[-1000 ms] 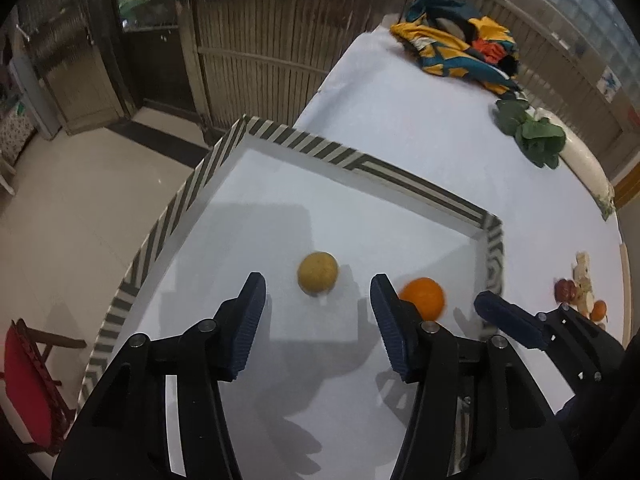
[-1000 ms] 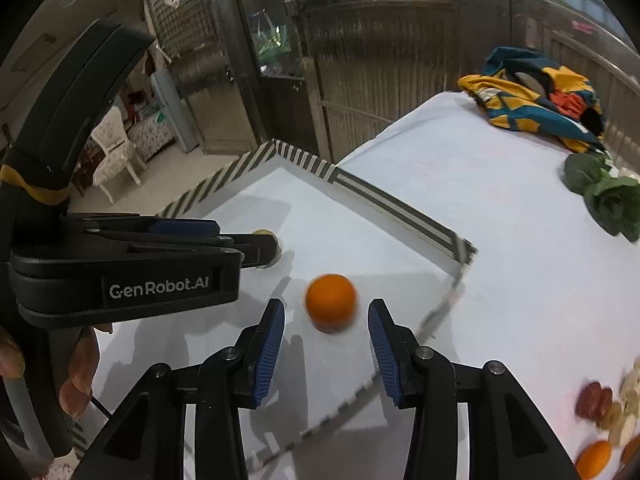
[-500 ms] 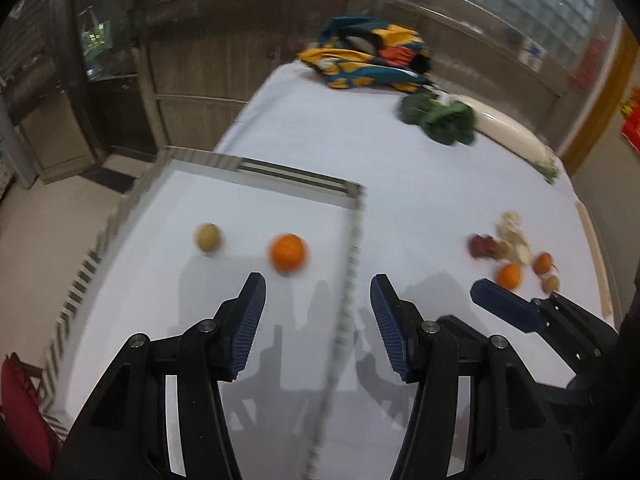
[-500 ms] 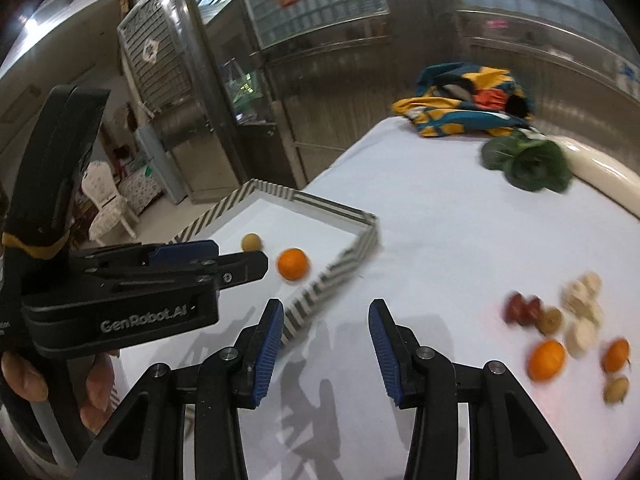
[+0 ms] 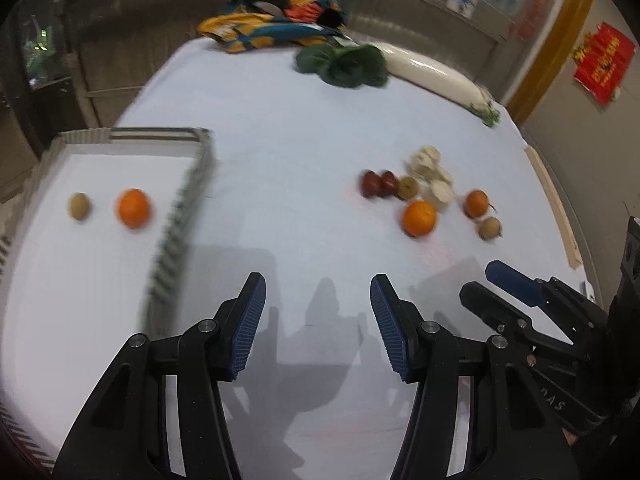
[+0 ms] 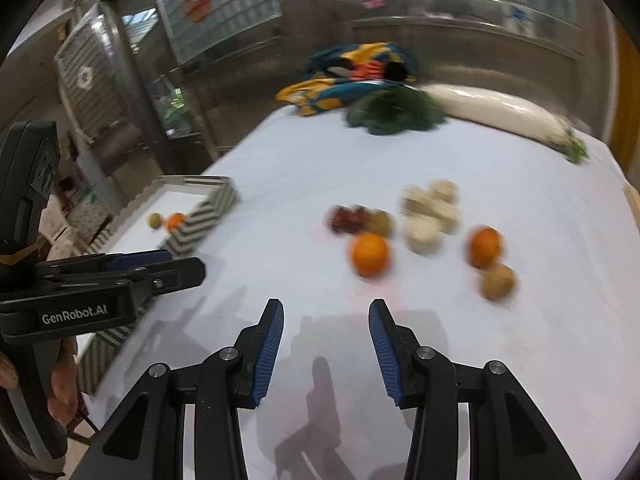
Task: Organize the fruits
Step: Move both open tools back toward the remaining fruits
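Both claws are seen swung away from the striped-rimmed white tray (image 5: 188,196), over which they were held a second ago, to the bare white-covered table (image 5: 288,128). The left claw (image 5: 318,304) and right claw (image 6: 326,328) are held open and empty. A round orange (image 5: 134,208) and a small brownish fruit (image 5: 79,206) are left in the tray; the loose fruit cluster (image 6: 420,228) is now faced, just ahead.

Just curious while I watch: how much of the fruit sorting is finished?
Two pieces, an orange and a small brownish fruit, already lie in the striped tray. Both tongs, left and right, are open and empty. The pile of fruit on the table remains.
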`<state>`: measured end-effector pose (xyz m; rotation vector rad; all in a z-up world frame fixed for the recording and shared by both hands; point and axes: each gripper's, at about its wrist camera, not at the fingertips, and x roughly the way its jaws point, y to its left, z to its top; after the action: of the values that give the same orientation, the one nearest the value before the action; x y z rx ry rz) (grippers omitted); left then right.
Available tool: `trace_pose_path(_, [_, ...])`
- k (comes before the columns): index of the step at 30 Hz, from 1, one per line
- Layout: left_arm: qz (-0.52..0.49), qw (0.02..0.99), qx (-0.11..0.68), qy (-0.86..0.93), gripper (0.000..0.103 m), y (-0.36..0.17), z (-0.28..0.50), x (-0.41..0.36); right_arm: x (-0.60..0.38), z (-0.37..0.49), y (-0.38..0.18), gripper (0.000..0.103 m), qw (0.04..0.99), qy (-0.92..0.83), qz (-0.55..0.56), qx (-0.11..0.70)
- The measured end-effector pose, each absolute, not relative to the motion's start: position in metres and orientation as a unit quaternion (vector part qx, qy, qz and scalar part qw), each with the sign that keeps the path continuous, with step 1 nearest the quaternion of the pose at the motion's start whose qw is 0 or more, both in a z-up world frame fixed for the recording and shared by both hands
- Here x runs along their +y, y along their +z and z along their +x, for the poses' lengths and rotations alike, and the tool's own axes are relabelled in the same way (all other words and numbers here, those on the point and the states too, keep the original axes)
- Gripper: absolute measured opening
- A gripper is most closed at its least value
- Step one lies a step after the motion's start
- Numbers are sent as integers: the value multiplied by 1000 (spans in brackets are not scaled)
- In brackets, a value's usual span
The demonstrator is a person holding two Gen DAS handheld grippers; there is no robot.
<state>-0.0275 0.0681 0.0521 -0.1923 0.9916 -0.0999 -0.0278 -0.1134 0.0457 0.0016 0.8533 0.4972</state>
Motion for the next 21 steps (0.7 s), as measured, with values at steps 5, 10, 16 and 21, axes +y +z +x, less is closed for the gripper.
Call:
trace_pose_path(5, [-85, 866, 488, -69, 55, 42, -15, 42, -156, -26, 35, 43, 885, 208, 20, 417])
trace_pose_path(10, [-73, 864, 492, -75, 55, 34, -2, 21, -186, -15, 27, 43, 887, 183, 36, 422])
trace_pose_path(16, [-62, 867, 490, -69, 55, 29, 9, 7, -199, 1, 24, 43, 890, 167, 40, 422])
trace_pose_path(21, [-52, 871, 485, -62, 55, 27, 15, 0, -201, 11, 26, 43, 894, 162, 41, 417])
